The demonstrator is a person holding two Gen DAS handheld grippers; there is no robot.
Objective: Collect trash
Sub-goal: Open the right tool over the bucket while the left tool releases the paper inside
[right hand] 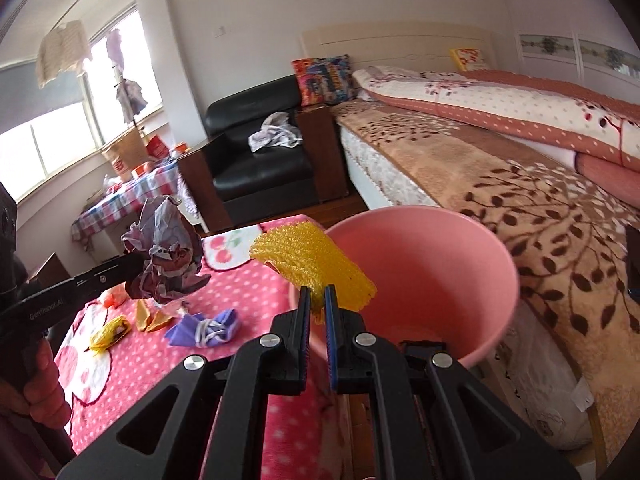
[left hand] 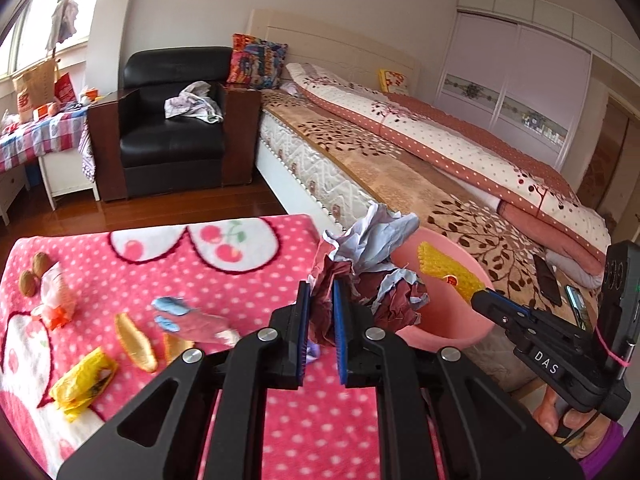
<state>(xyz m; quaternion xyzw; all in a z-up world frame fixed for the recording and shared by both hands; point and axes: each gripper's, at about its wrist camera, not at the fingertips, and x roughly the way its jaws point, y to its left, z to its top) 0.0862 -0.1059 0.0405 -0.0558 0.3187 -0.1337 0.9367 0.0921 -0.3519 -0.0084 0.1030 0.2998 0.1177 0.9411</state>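
- the left tool (left hand: 322, 304) is pinching a crumpled wad of paper (left hand: 368, 252), held up over the right edge of the tabletop, just beside the pink bin (left hand: 448, 320).
- the right tool (right hand: 318, 304) is pinching a yellow foam net (right hand: 316, 260), held over the bin's near rim (right hand: 440, 216).
- on the pink dotted cloth (left hand: 248, 280) of the tabletop lie a yellow wrapper (left hand: 82, 380), orange peels (left hand: 136, 342), a purple cloth scrap (right hand: 208, 328) and two walnuts (left hand: 34, 272).
- beyond stand the bed (left hand: 400, 168) and a black armchair (left hand: 172, 128).
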